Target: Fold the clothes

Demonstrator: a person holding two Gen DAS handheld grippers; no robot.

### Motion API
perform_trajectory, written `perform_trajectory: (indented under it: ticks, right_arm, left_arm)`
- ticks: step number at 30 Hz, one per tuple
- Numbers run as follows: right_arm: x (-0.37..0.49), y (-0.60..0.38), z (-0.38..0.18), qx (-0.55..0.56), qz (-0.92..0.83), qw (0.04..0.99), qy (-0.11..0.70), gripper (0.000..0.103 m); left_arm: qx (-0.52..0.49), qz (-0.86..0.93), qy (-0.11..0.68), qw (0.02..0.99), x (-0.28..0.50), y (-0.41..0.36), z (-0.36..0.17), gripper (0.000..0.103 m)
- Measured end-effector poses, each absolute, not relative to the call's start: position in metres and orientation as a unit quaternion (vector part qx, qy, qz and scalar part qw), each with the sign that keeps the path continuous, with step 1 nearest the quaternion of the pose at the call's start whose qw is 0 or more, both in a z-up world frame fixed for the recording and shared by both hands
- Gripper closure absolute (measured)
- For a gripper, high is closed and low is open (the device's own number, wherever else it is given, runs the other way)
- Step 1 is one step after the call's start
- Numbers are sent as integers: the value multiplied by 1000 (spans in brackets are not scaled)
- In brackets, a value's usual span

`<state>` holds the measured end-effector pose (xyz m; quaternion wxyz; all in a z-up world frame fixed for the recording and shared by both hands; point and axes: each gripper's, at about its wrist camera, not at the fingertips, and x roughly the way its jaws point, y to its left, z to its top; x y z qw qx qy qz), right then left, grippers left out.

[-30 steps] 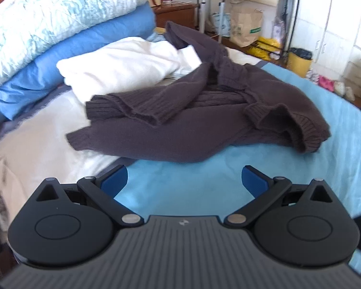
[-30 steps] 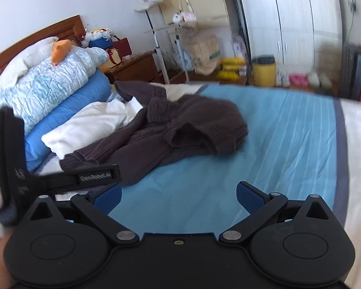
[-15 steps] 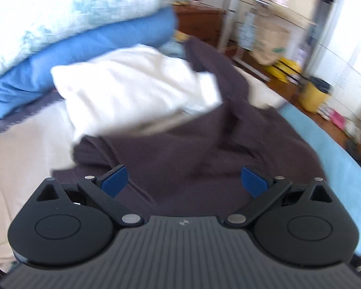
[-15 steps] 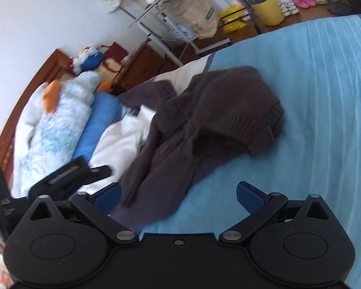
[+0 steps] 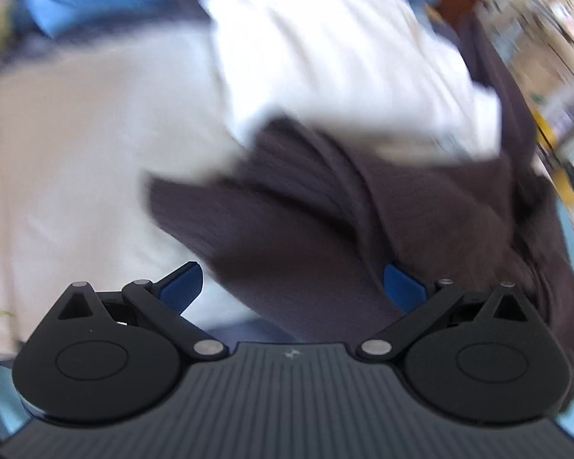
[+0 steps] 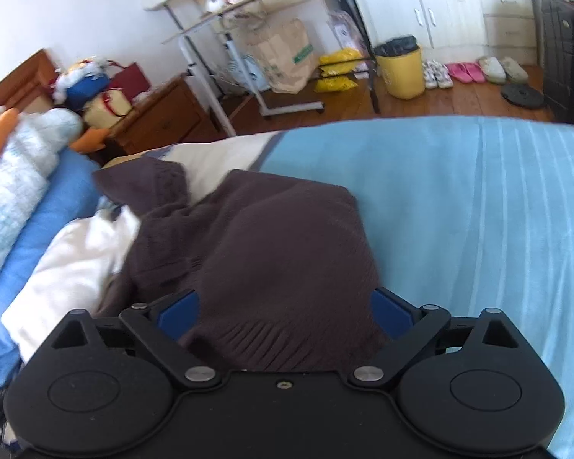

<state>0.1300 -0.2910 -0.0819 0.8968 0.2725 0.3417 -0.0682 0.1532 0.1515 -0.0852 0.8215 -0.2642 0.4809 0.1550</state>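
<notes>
A dark brown knit sweater (image 6: 271, 244) lies crumpled on the blue striped bed cover (image 6: 459, 206). My right gripper (image 6: 287, 315) is open, its blue pads on either side of the sweater's ribbed hem. In the blurred left wrist view the same sweater (image 5: 287, 229) fills the middle. My left gripper (image 5: 292, 285) is open, with the sweater's near edge between its pads.
A white folded cloth (image 6: 76, 260) lies left of the sweater, also in the left wrist view (image 5: 344, 76). Blue and pale quilts (image 6: 26, 176) are stacked at the far left. A wooden nightstand (image 6: 160, 118), a yellow bin (image 6: 400, 67) and shoes stand on the floor beyond the bed.
Both grippers have moved forward and down onto the sweater. The sweater now sits between each gripper's open pads, where earlier it lay well ahead of them.
</notes>
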Motion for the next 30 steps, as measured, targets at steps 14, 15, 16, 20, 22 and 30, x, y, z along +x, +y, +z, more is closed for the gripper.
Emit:
perform_trajectory:
  ticks: [14,15,16,20,22,30]
  right_arm:
    - [184,-331,-158,362,-39,855,370,15]
    - [187,-324,-161,365,-28,855,366,16]
    - [192,-315,-162,371,-6,854,364,22]
    - [208,-278,-167,391,69,836,378,45]
    - [208,-269,-168,416,103,825,368,64]
    - [203,-202,-140,415,243,795,370,67]
  left_arm:
    - [-313,81,500,803,185,135,-117,0]
    - [-313,74,499,805,187,132,-118,0]
    - [-313,67,498,806,190,128,-118,0]
    - [-325,34,493,806,198,118,-121,4]
    - [-350,6,492,797,201,119,-123,11]
    - [-474,-122,487,723,195,127,-135,40]
